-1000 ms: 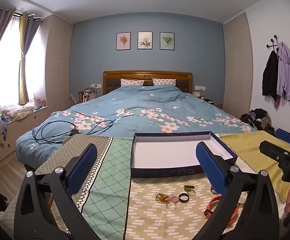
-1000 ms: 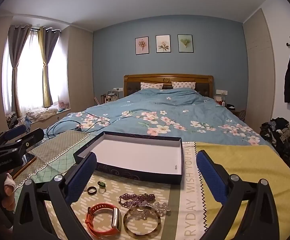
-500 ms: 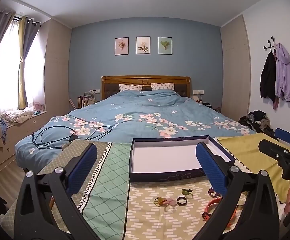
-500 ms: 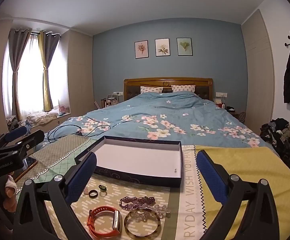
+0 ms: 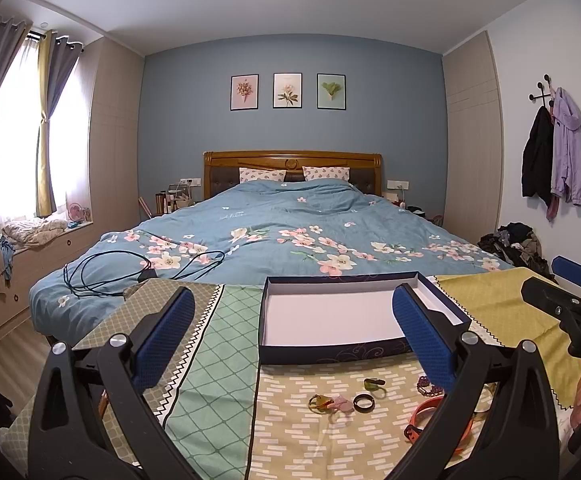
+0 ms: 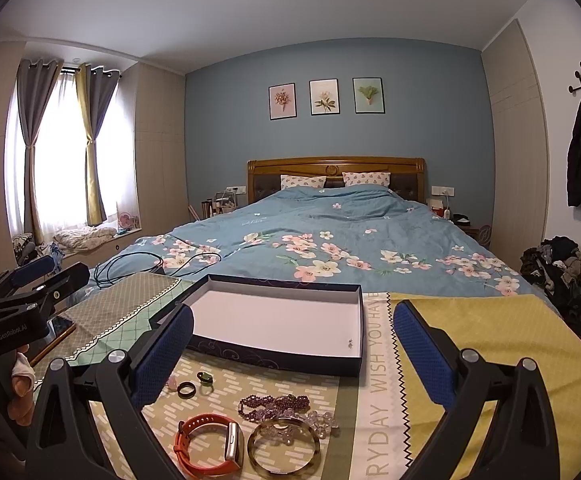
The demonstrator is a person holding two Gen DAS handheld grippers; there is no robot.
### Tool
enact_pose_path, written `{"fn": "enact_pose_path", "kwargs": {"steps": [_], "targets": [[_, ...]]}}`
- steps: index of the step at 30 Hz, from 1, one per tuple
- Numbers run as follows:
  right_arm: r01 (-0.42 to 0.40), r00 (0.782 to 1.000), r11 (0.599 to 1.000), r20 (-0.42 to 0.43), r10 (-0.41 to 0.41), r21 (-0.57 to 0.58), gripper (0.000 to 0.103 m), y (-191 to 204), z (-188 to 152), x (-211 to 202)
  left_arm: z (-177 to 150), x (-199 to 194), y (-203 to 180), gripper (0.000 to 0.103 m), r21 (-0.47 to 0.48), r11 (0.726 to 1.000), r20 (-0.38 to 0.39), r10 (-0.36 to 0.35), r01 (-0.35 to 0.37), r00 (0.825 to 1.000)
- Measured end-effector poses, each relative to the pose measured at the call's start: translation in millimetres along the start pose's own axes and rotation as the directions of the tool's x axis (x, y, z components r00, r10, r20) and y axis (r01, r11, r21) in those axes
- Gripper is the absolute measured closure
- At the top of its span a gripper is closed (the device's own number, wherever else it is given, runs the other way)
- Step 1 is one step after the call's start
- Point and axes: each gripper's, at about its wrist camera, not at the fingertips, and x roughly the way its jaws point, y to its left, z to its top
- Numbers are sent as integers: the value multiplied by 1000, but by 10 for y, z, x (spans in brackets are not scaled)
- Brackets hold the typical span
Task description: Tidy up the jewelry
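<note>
Since nothing was picked up yet, both grippers hung wide open: left gripper (image 5: 290, 336), right gripper (image 6: 290, 344). The jewelry lay on the cloth just in front of the empty box (image 6: 282, 322), whose long axis ran left-right. The orange watch (image 6: 210, 446) and bangle (image 6: 283, 446) sat below the right gripper, so that hand was nearer. Compared with a second earlier, both cameras had tilted up slightly.

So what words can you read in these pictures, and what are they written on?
"GenRobot.AI": on the left gripper body, seen from the right wrist view.
"DA", cut off by the picture's edge: on the right gripper body, seen from the left wrist view.
"WISH YOU HAVE" and "RYDAY", partly cut off: on the tablecloth.
White script on the bedspread: too small to read.
</note>
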Motion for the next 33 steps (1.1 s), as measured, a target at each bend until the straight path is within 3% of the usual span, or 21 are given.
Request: {"fn": "enact_pose_path", "kwargs": {"steps": [33], "targets": [[0,1000,1000,-4,0,5,6,1,-10,22,28,-50,-21,6,1,1000,0,-9,9,1000]]}}
